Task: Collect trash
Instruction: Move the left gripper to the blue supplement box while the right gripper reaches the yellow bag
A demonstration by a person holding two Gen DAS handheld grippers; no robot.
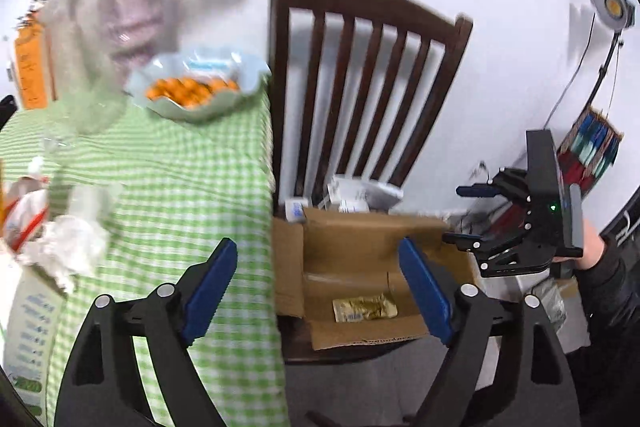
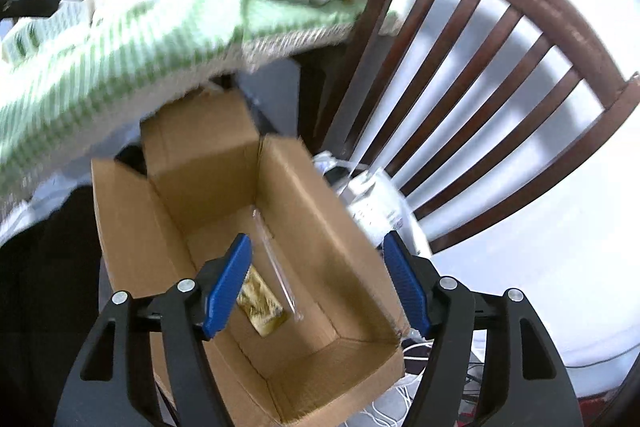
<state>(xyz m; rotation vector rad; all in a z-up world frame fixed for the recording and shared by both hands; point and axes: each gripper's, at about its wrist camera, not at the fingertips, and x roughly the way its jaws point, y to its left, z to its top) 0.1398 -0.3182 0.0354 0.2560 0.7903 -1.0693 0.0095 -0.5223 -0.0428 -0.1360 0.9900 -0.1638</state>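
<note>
Both grippers (image 1: pixel 318 285) (image 2: pixel 316 281) gaping, tilted down over cardboard box (image 2: pixel 304 195)

Left wrist view: looks forward and obliquely down between the blue pads of the left hand-held gripper (image 1: pixel 318 291), from above the edge of the checked worktop (image 1: pixel 168 187), facing the chair (image 1: pixel 360 67) and wall; the right hand-held gripper (image 1: pixel 468 215) appears at its right. Right wrist view: looks more steeply down between the pads of the right hand-held gripper (image 2: pixel 316 283), close above the open cardboard box (image 2: pixel 320 195). Shared by both views: the box (image 1: pixel 360 251), the gold wrapper (image 1: pixel 364 309) (image 2: pixel 262 307) on its floor, the chair back (image 2: pixel 480 67) and the worktop edge (image 2: pixel 120 59).
</note>
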